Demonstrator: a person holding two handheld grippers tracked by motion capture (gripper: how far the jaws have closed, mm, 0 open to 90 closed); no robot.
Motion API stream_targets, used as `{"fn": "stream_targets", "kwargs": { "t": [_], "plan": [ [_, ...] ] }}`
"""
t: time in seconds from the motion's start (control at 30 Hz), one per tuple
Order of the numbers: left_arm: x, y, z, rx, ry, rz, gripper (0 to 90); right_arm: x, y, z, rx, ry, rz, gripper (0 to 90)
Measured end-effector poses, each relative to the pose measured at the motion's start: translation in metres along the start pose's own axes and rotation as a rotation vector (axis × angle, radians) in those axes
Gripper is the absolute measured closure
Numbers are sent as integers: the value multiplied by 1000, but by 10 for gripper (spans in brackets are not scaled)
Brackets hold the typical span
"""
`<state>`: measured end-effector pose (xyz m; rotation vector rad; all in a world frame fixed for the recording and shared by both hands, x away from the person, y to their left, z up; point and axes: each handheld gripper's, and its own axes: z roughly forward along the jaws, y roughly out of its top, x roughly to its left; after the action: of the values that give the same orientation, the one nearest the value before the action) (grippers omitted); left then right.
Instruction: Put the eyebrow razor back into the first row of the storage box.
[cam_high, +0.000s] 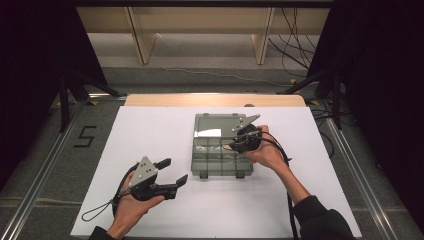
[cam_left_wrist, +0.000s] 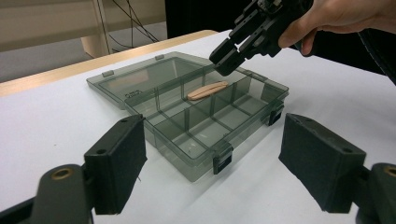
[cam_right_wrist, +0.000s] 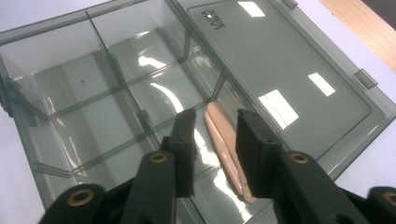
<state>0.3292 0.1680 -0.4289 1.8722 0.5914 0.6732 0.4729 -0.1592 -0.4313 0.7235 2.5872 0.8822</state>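
An open box (cam_high: 200, 155) of clear grey plastic, split into several compartments, sits mid-table with its lid (cam_high: 215, 125) laid flat behind it. A flat peach-coloured piece (cam_left_wrist: 208, 90) lies in the long rear compartment (cam_right_wrist: 224, 144). My right gripper (cam_high: 231, 146) hovers just above that piece (cam_right_wrist: 215, 119), its jaws a narrow gap apart and holding nothing; the left gripper view shows it (cam_left_wrist: 226, 63) tipped down over the box. My left gripper (cam_high: 174, 171) rests low, left of and in front of the box, jaws wide open (cam_left_wrist: 212, 140) and facing the box front.
The box's front wall carries two black latches (cam_high: 203, 175) (cam_left_wrist: 222, 163). The white table (cam_high: 150, 130) has bare room to the left, right and front. A wooden strip (cam_high: 215, 100) runs along its far edge. Cables (cam_high: 100, 210) trail from the grippers.
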Motion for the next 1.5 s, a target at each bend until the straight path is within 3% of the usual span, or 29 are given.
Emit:
{"fn": "stream_targets", "kwargs": {
  "t": [0.13, 0.17, 0.23, 0.4, 0.57, 0.73, 0.87, 1.1, 1.17, 1.27, 1.4, 1.5],
  "plan": [
    [0, 0, 2, 0, -5, 4, 219, -1, 0, -3, -13, 3, 43, 588],
    [-1, -1, 2, 7, -2, 0, 219, -3, 0, -4, -29, -4, 35, 568],
    [-2, -1, 3, 12, -3, 2, 219, -3, -1, -7, -28, -1, 74, 524],
    [-3, 0, 4, 17, -6, 3, 221, -8, -3, -14, -80, -8, 90, 447],
    [-1, 0, 6, 22, -2, 2, 222, -10, -4, -20, -104, -2, 137, 376],
    [2, 1, 9, 23, -5, 2, 223, -14, -5, -24, -132, -7, 163, 354],
    [5, 1, 13, 24, 1, 2, 224, -18, -8, -28, -118, 0, 189, 342],
    [8, 3, 21, 17, -3, 6, 225, -25, -13, -27, -150, -13, 232, 326],
    [8, 4, 24, 33, -4, 6, 225, -28, -14, -29, -133, 5, 240, 325],
    [9, 4, 30, 36, 1, 7, 225, -30, -16, -28, -161, -11, 245, 323],
    [11, 5, 36, 50, 3, 8, 225, -34, -19, -31, -141, -5, 269, 315],
    [14, 6, 40, 64, 23, 13, 226, -38, -21, -30, -182, -19, 291, 310]
  ]
}}
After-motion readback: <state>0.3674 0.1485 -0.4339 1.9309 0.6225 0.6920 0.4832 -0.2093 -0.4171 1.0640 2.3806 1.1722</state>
